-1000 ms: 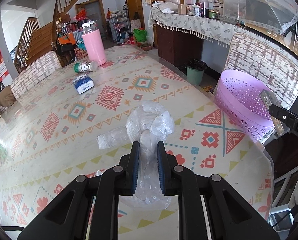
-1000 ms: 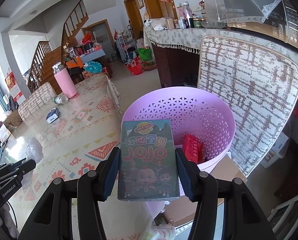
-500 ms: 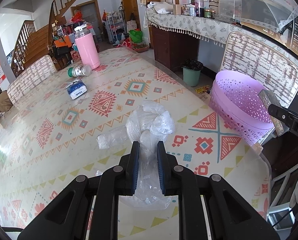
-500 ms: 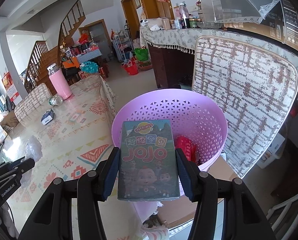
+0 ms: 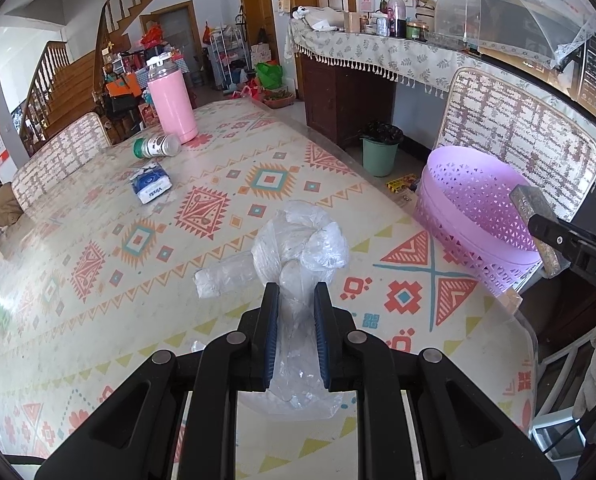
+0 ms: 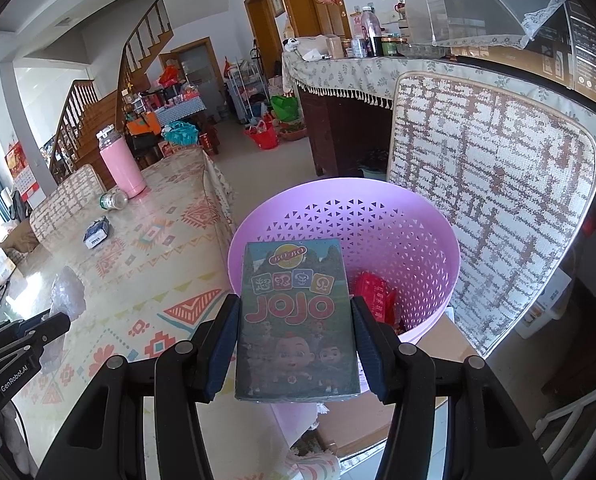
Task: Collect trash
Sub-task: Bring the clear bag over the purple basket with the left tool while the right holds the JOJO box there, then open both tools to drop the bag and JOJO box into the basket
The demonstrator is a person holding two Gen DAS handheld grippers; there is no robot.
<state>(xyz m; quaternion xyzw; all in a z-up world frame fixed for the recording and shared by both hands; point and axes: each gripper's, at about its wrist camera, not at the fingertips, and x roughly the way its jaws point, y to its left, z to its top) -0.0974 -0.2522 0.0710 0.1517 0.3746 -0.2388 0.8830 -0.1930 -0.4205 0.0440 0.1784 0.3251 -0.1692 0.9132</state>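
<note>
My left gripper (image 5: 295, 300) is shut on a crumpled clear plastic bag (image 5: 302, 240), held just above the patterned table (image 5: 98, 220). My right gripper (image 6: 294, 304) is shut on a flat JOJO box (image 6: 296, 312), held over the near rim of the lilac perforated basket (image 6: 398, 220). A red packet (image 6: 374, 292) lies inside that basket. From the left wrist view the basket (image 5: 470, 208) sits past the table's right edge, with the right gripper (image 5: 554, 236) and its box above the rim. The left gripper (image 6: 54, 326) and the bag (image 6: 68, 294) show at the left of the right wrist view.
On the table's far end stand a pink flask (image 5: 172, 100), a fallen bottle with a green cap (image 5: 156, 146) and a blue tissue pack (image 5: 150, 182). A woven chair back (image 6: 490, 200) rises behind the basket. A green bin (image 5: 380, 152) stands on the floor by the sideboard.
The left gripper has drifted slightly with the bag, so the table's far end sits a little lower in its view. The right gripper still holds the box over the basket.
</note>
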